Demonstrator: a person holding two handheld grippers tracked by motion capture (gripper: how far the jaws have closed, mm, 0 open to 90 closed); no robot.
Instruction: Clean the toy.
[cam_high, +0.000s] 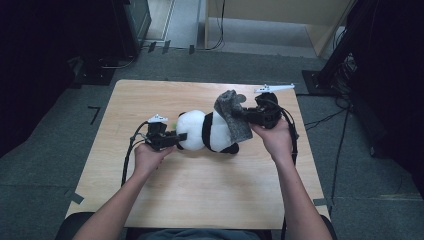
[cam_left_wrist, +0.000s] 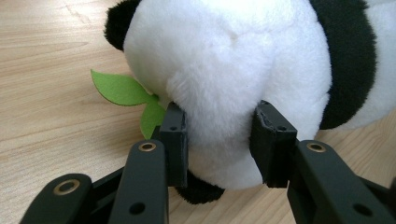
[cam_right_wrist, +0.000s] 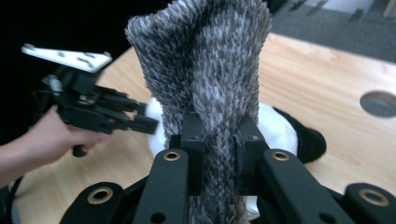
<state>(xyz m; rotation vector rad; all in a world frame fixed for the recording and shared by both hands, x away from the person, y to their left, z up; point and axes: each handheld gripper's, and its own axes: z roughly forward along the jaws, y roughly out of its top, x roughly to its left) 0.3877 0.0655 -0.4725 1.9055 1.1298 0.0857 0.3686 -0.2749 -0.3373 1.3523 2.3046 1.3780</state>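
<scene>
Fingers of the left gripper (cam_left_wrist: 218, 149) were pressed into the white plush of the panda toy (cam_left_wrist: 233, 70), one pad on each side of a bulge at its head end, so that the fur was dented between them. Just beside the left pad, a green felt leaf (cam_left_wrist: 119, 88) was seen lying against the toy. Fingers of the right gripper (cam_right_wrist: 219, 144) were clamped together on a fold of the grey knitted sock (cam_right_wrist: 210, 70), which was held upright above the panda.

In the high view the panda (cam_high: 207, 131) was laid on its side near the middle of the wooden table (cam_high: 200, 195), with the left gripper (cam_high: 175, 137) at its head end and the right gripper (cam_high: 250, 117) just beyond its far end, the sock (cam_high: 232, 112) draped over the toy's body there.

Both things were judged light, soft and yielding. The panda was best gripped on a firm bulge, since loose fur could slip. The sock was best taken at its rim, where the knit could be stretched open.
</scene>
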